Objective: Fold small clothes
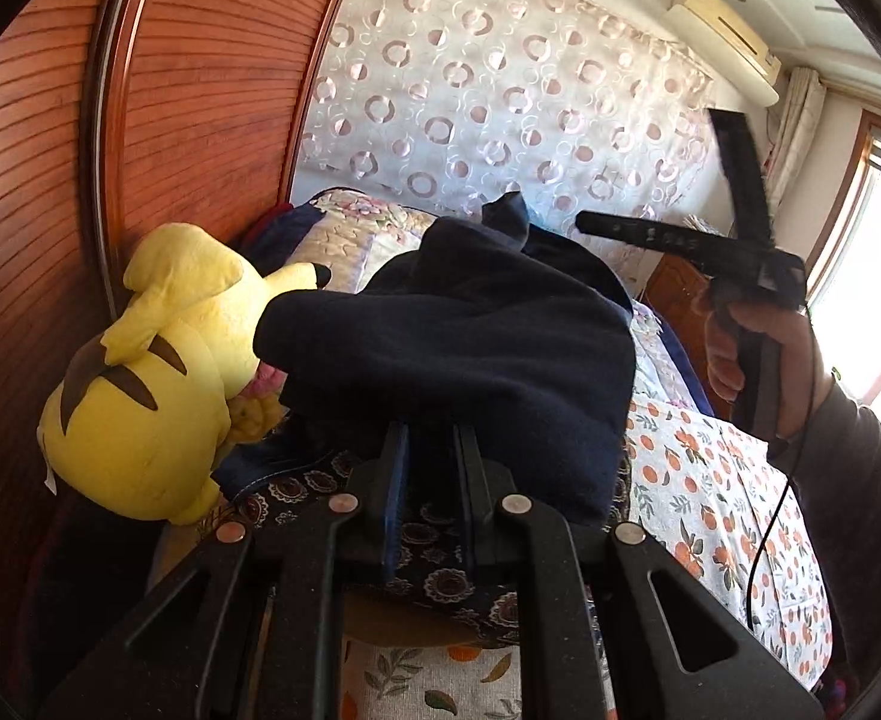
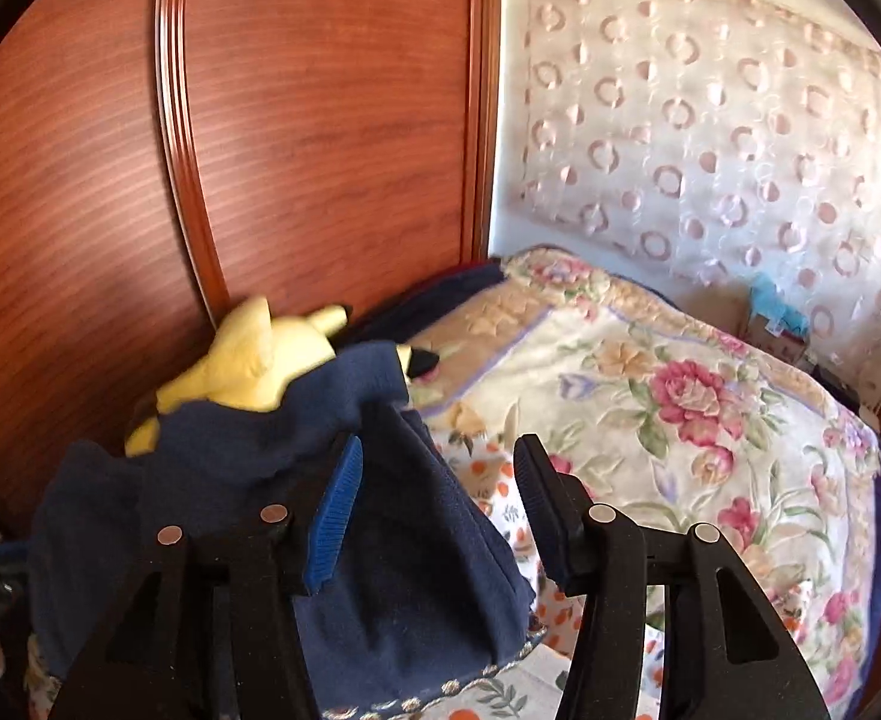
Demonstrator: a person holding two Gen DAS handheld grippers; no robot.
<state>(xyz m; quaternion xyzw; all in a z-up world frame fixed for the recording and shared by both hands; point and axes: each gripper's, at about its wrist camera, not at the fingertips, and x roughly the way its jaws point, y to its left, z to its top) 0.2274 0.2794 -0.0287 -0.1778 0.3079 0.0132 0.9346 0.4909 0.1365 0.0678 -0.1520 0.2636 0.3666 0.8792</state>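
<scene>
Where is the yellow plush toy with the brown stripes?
The yellow plush toy with brown stripes lies at the left in both views, against the reddish wooden wardrobe, with the dark navy fleece garment draped beside it.

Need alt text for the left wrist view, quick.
The left gripper is shut on a navy garment lifted over the bed. A yellow plush toy lies left; the right gripper hangs open, upper right.

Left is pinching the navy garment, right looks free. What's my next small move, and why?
Probably bring the right hand-held gripper onto a free edge of the navy garment. Its jaws are open and empty, while the left hand-held gripper pinches the cloth, which hangs bunched against the yellow plush toy.
</scene>
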